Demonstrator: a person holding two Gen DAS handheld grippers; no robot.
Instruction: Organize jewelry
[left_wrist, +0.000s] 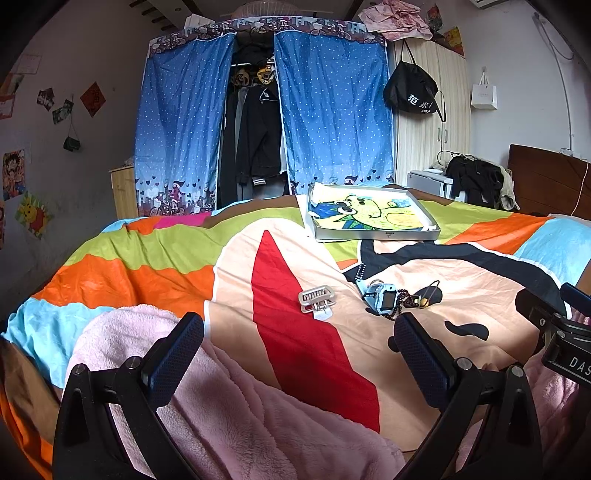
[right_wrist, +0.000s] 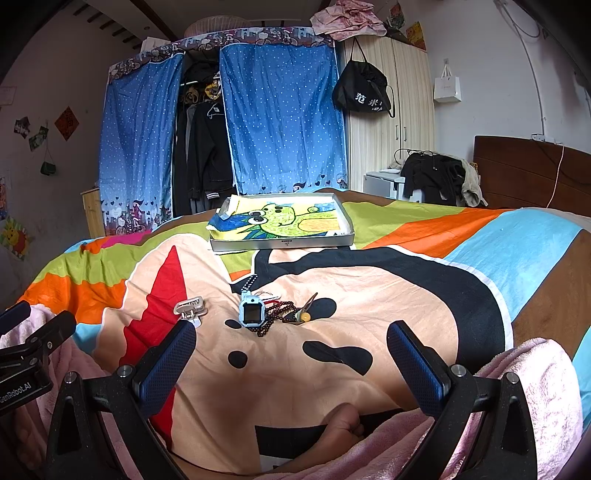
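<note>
Both tools, left tool and right tool, are wide open, holding nothing. The blue watch and beads lie on the bed just ahead. Nothing is picked yet; next, reach forward to grab one for the tray beyond.

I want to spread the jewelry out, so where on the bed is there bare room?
Free: bedspread right of the bead string, and between silver clasp and tray. Crowded: around the blue watch, beads tangled against it.
</note>
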